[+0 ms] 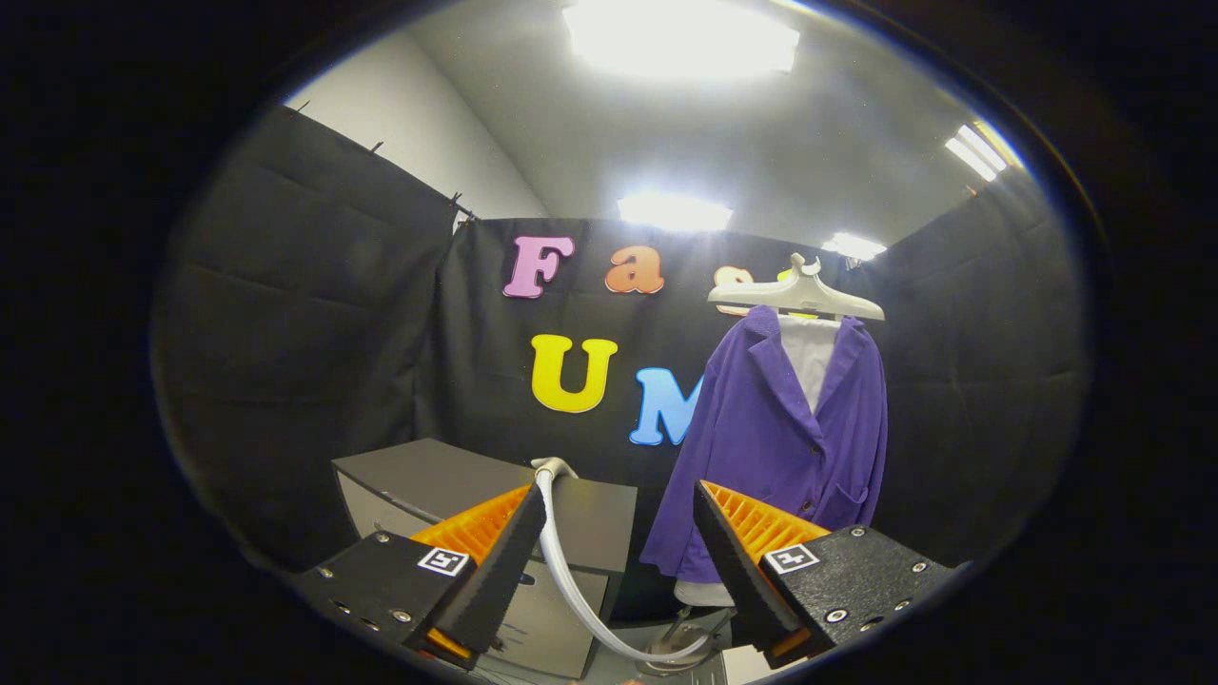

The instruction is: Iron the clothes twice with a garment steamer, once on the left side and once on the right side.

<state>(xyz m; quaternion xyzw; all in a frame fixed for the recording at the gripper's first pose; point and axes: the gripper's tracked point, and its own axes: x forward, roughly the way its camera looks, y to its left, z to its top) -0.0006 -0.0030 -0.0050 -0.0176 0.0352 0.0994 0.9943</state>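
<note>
My hand-held gripper [618,533] gapes wide, holding nothing. The steamer head [554,467] looks rigid and light; its hose [571,580] will drag. The jacket [775,447] hangs soft.

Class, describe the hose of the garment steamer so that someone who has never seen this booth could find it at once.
Start at the purple jacket hanging on a pale hanger. To its left stands a grey cabinet. The hose is the pale, thin tube curving from the cabinet's top down to a base on the floor, seen between the open gripper's fingers: nothing else here is long and bendy.
</note>
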